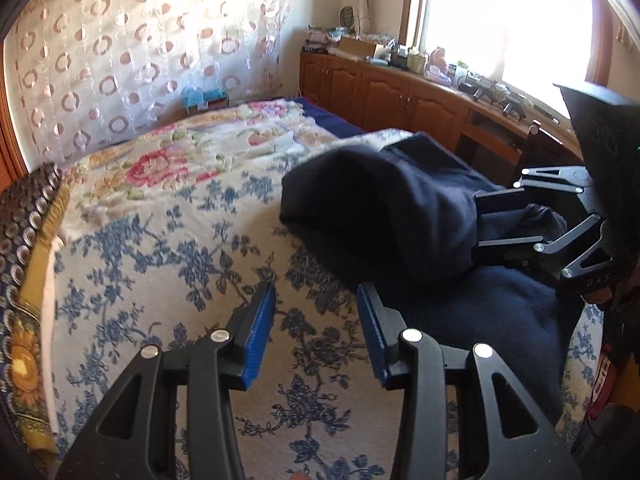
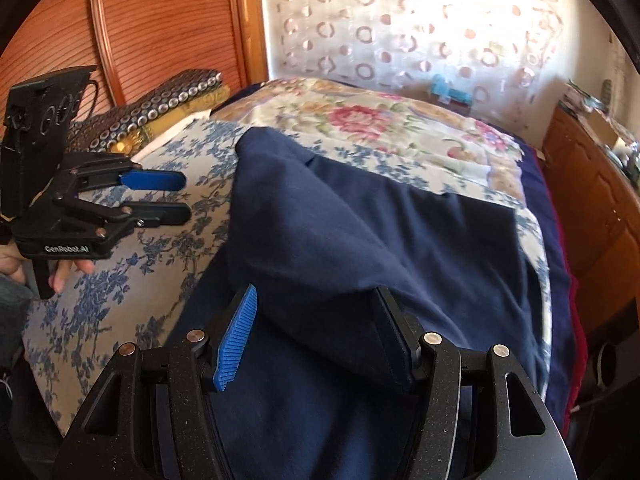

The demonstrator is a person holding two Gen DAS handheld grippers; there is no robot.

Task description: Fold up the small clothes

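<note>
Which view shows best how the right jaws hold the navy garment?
The right wrist view: the navy garment bunches between the right gripper and its jaws, with most of the cloth spread beyond. The left wrist view shows that gripper side-on, cloth draped over its jaws, hiding the contact.

A plain navy garment lies on a cream bedspread patterned with blue flowers.

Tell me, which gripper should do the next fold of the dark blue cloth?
Probably the right gripper: the navy garment is bunched between its fingers, lifted off the floral bedspread. The left gripper is open with nothing in it, off to the side over bare bedspread.
</note>
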